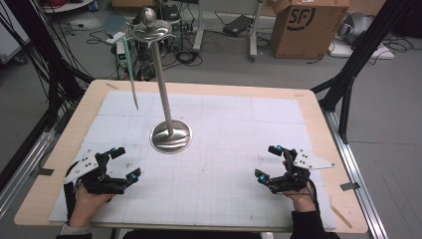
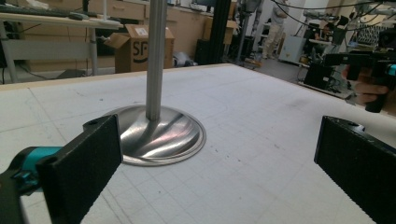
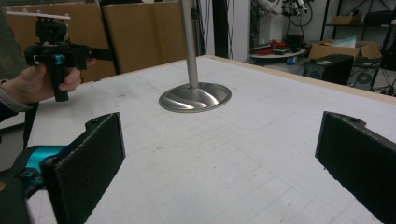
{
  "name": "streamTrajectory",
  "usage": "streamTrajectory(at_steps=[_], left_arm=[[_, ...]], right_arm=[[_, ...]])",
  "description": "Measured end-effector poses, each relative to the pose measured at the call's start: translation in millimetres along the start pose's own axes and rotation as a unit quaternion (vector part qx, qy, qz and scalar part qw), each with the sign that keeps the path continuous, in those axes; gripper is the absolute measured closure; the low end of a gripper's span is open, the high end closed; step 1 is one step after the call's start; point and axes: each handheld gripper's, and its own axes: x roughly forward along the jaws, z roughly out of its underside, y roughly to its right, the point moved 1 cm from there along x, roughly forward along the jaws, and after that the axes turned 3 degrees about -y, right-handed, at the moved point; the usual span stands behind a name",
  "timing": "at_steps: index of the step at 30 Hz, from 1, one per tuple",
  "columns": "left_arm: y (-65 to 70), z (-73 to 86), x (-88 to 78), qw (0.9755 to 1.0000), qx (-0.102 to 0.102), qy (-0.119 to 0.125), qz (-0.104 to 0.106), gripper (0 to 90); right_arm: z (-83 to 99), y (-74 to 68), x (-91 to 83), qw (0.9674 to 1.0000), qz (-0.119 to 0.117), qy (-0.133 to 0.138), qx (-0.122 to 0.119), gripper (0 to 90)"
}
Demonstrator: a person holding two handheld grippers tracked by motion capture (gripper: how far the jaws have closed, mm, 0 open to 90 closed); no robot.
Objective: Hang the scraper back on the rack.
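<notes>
2 gripper views cut off the metal stand (image 2: 156, 126) above its pole.

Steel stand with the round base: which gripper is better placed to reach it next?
Left, probably. The left gripper sits nearer the shiny steel stand with the round base, jaws open toward it. The right gripper, also open, lies farther off across the white gridded mat.

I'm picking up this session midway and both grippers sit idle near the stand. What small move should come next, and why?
Probably ease the left gripper forward toward the metal stand. Its jaws stand wide open, pointed at the stand's base, and it looks nearer to the stand than the right gripper, which is also open and empty.
</notes>
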Motion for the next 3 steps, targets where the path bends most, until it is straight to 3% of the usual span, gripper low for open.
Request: streamTrajectory(at_steps=[3], left_arm=[[0.8, -0.5, 0.4, 1.0000, 0.001, -0.002, 0.001, 1.7]], right_arm=[[-0.2, 0.3, 0.0, 1.0000, 0.000, 0.002, -0.002, 0.6]])
